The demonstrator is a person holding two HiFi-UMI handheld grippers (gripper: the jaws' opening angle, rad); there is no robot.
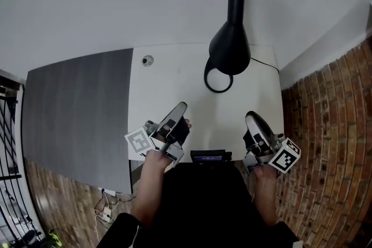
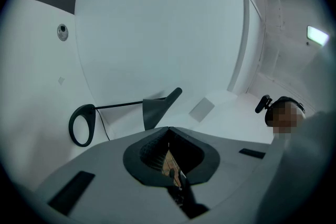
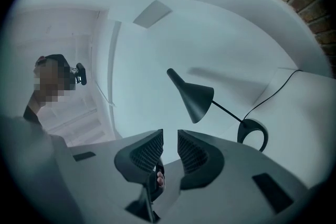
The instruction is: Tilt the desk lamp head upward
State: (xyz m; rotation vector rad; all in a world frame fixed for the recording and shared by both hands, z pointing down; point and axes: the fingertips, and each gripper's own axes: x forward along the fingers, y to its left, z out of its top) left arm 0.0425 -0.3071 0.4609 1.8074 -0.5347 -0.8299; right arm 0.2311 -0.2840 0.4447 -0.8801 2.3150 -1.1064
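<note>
Both jaws pairs sit well short of lamp point(image 1: 229, 49).

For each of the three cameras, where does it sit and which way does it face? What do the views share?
Head view: on the person's head, looking steeply down at the white table and black desk lamp; both forearms, the left gripper and the right gripper show.
Left gripper view: rides the left gripper, facing along its shut jaws toward the lamp head and ring base.
Right gripper view: rides the right gripper, facing the lamp between its parted, empty jaws.
Shared: all three show the lamp, untouched.
</note>
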